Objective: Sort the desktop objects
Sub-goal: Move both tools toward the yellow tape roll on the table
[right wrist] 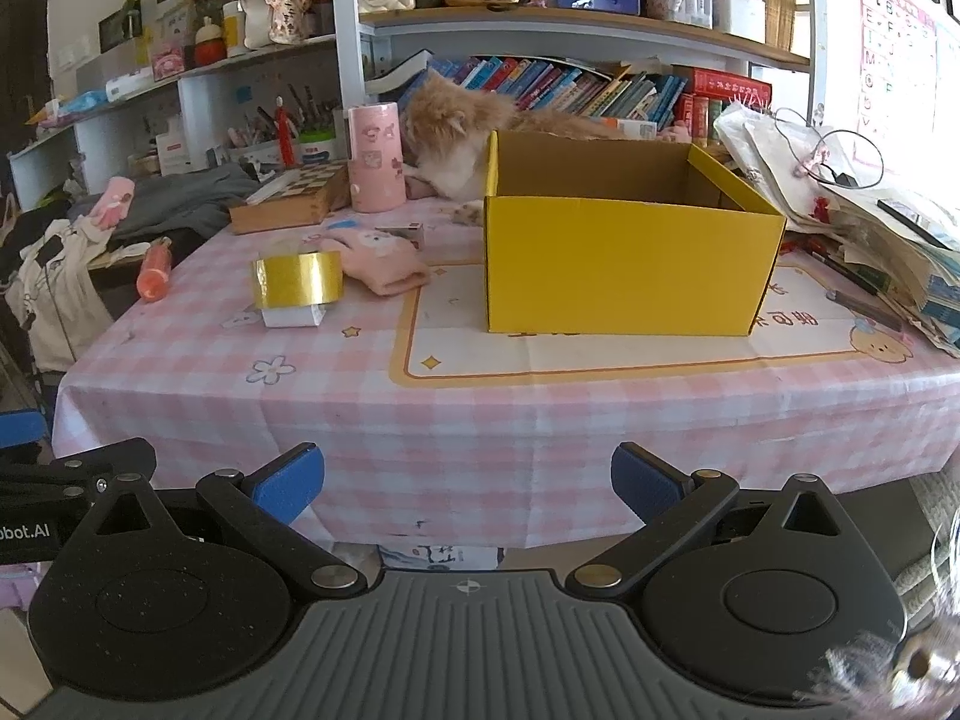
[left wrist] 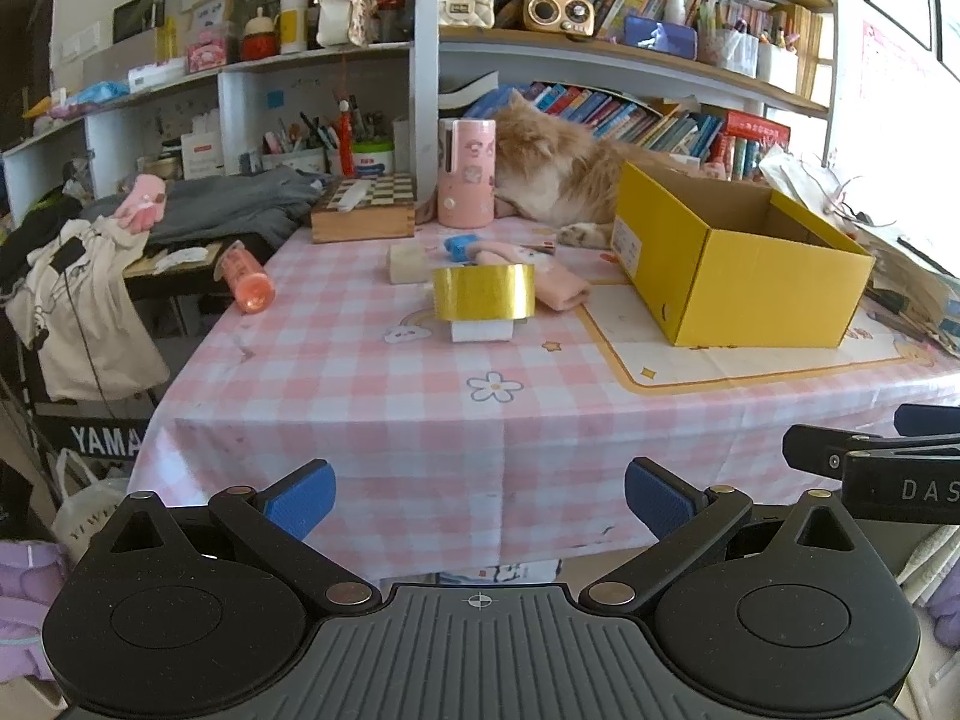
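A gold tape roll [left wrist: 483, 291] [right wrist: 297, 279] rests on a small white block [left wrist: 482, 330] near the table's middle. Behind it lie a pink sock-like cloth [left wrist: 543, 276] [right wrist: 384, 264], a blue item [left wrist: 462, 246] and a cream block [left wrist: 411, 261]. An orange bottle [left wrist: 245, 278] [right wrist: 154, 276] lies at the left edge. An open yellow box [left wrist: 738, 258] [right wrist: 624, 240] stands on the right, and it looks empty. My left gripper [left wrist: 480, 501] and right gripper [right wrist: 468, 483] hover open before the table's front edge, holding nothing.
An orange cat [left wrist: 558, 174] [right wrist: 450, 138] lies behind the box beside a pink cylinder [left wrist: 466, 171] [right wrist: 375, 156]. A checkered wooden box [left wrist: 363, 207] sits at the back left. Papers and books [right wrist: 870, 228] pile up at the right. Crowded shelves rise behind.
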The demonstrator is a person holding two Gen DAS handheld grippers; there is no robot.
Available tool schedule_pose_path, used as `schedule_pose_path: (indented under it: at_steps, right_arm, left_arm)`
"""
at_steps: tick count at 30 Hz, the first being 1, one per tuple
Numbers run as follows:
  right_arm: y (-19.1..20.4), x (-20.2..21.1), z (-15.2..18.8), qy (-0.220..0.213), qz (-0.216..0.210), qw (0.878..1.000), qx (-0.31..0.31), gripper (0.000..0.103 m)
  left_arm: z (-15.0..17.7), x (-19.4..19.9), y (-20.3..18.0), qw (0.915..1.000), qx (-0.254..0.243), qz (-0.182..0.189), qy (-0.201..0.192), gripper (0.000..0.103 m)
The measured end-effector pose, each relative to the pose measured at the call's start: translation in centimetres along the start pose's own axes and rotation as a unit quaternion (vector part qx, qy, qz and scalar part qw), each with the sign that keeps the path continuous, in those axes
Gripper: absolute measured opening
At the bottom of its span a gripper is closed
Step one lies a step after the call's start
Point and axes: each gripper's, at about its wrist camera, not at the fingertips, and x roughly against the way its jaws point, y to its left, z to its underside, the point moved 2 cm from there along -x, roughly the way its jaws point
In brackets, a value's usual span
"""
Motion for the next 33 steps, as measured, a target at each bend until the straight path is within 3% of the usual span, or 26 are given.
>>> schedule_pose_path:
  at_steps: [27,33]
  right_arm:
    - [1.8,-0.9,-0.6,0.023,-0.018,1.0,0.008,0.1]
    - [2.6,-1.4,-0.7,0.034,-0.019,0.999,0.023,0.091]
  left_arm:
    - [0.2,0.4,2.2,0.9995,0.024,0.016,0.017,0.103]
    - [0.6,0.4,3.2,0.9987,0.042,0.006,0.029,0.103]
